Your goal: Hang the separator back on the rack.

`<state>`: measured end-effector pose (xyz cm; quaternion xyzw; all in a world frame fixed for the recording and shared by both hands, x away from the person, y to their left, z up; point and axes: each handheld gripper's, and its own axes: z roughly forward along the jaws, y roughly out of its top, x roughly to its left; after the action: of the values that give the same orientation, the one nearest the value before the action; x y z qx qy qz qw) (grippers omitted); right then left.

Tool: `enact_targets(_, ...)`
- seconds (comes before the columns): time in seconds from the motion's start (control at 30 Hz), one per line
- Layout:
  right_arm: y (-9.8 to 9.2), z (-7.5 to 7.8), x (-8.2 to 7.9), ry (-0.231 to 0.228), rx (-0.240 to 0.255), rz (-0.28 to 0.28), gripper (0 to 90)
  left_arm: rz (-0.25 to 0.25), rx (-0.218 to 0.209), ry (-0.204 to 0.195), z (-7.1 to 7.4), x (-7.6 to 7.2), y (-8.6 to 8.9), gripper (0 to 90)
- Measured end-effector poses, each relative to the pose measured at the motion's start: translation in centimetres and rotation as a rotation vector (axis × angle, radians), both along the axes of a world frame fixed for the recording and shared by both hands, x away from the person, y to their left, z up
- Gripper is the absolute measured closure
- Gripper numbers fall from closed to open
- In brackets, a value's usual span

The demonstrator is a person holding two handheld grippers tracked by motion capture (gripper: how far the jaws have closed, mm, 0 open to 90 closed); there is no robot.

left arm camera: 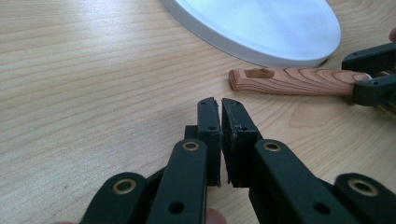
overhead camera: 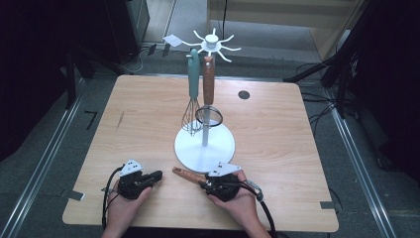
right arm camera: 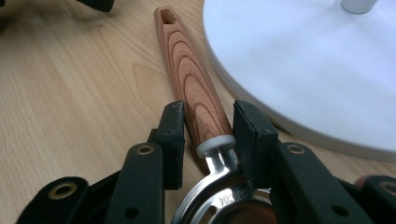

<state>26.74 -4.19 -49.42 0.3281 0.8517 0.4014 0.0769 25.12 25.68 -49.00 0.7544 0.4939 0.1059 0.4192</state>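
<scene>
A: Right tongs straddle the wood-handled tool at its neck, jaws apart, pads not pressing. Tool lies flat on the tabletop just beside the rack base. Left tongs closed, empty.

B: Risks?

A: Round, tapered handle; an off-centre squeeze could roll it or skid it against the base.

B: Markings?

A: Steel stamp looks like "SUS304".

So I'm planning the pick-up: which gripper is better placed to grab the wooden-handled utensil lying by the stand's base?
The right gripper: its open jaws already straddle the wooden-handled utensil. The left gripper sits shut, off the handle's far end.
</scene>
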Motion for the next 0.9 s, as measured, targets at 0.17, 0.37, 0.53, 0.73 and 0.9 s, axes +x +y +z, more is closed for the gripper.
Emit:
enact_targets(0.17,-0.3,0.1,-0.6,0.0,0.005,0.05,71.0,-0.004,-0.004,0.001,0.0,-0.1,0.0,86.5)
enact_targets(0.37,-1.0,0.0,-1.5,-0.013,-0.002,0.117,71.2,-0.013,-0.004,-0.001,0.0,-0.1,-0.2,86.1)
enact_targets(0.53,-0.9,0.1,-2.3,-0.004,-0.001,0.198,71.3,-0.019,-0.009,-0.002,0.1,-0.2,-0.2,86.0)
enact_targets(0.73,-0.7,0.0,-2.6,0.006,0.002,0.241,70.9,-0.016,-0.006,-0.002,0.1,-0.2,-0.1,85.2)
enact_targets(0.9,-0.8,0.0,-2.4,0.015,-0.014,0.23,67.8,0.001,-0.012,-0.009,0.2,-0.1,0.5,82.6)
